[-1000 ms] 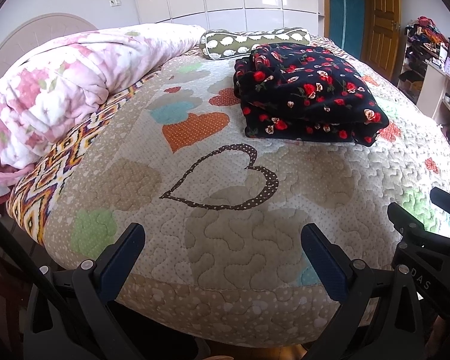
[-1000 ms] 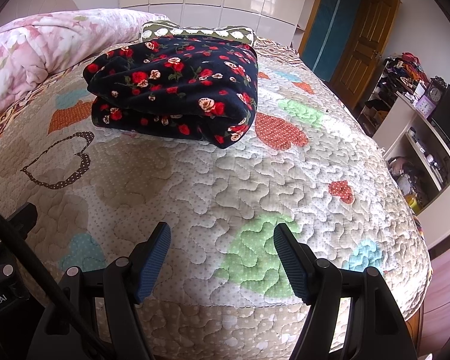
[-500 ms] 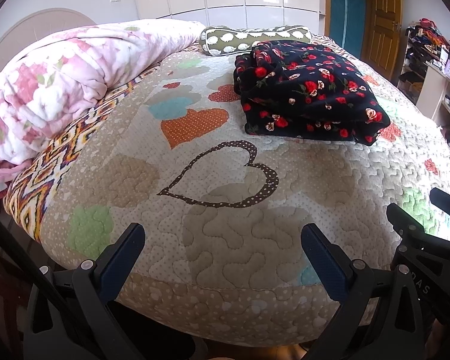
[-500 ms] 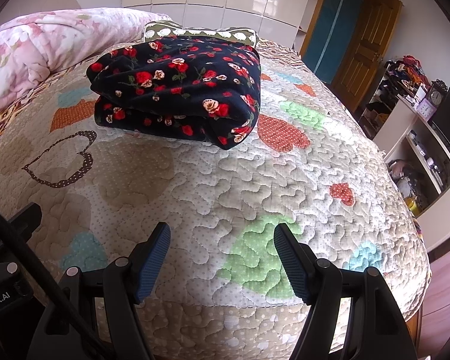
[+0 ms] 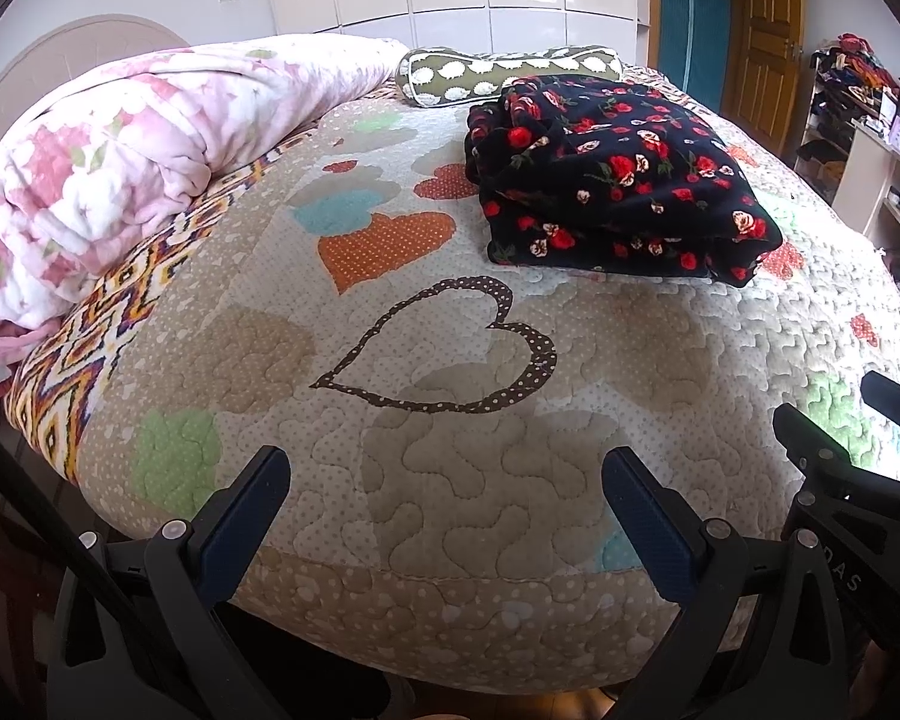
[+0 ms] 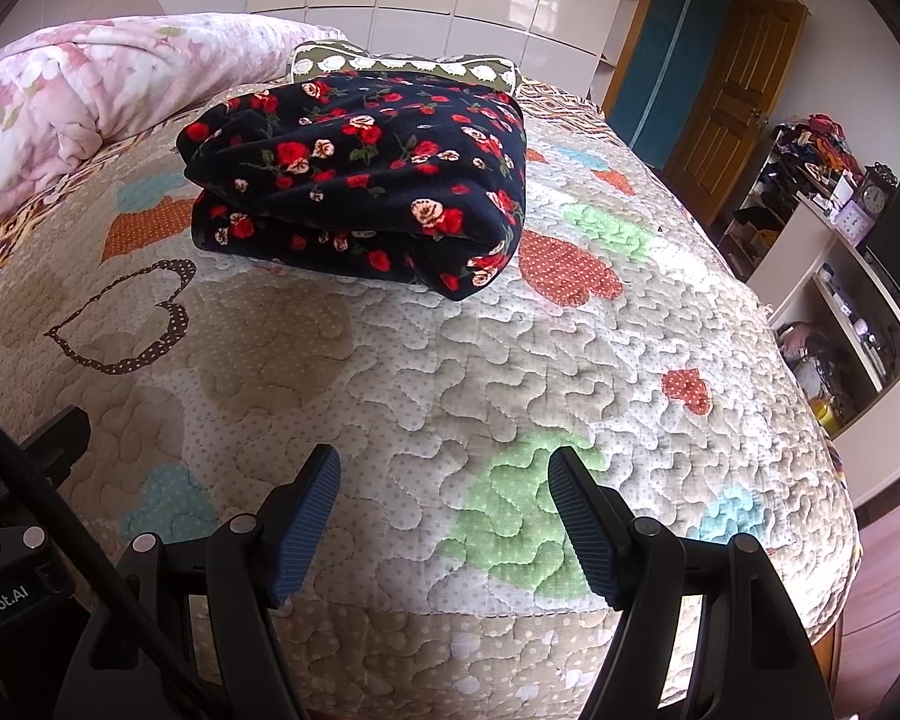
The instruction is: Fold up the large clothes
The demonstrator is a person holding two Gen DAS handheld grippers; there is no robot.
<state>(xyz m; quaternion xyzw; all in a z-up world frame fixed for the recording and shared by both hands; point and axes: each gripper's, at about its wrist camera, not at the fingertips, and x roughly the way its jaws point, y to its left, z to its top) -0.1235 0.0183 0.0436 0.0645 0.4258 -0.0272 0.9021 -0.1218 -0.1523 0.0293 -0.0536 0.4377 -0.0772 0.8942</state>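
A black garment with red roses (image 5: pixel 618 174) lies folded in a thick stack on the quilted bed (image 5: pixel 450 480), far from me. It also shows in the right wrist view (image 6: pixel 366 174). My left gripper (image 5: pixel 444 498) is open and empty, held over the near edge of the bed. My right gripper (image 6: pixel 444 510) is open and empty, also over the near edge, to the right of the left one. Part of the right gripper's body (image 5: pixel 840 480) shows at the right of the left wrist view.
A rolled pink floral blanket (image 5: pixel 120 162) lies along the bed's left side. A green patterned bolster (image 5: pixel 480 75) lies at the far end. Shelves with clutter and a clock (image 6: pixel 840 252) stand to the right. A wooden door (image 6: pixel 726 102) is behind.
Both views have drifted slightly, so the folded garment sits a little lower in frame. Both grippers stay open and empty.
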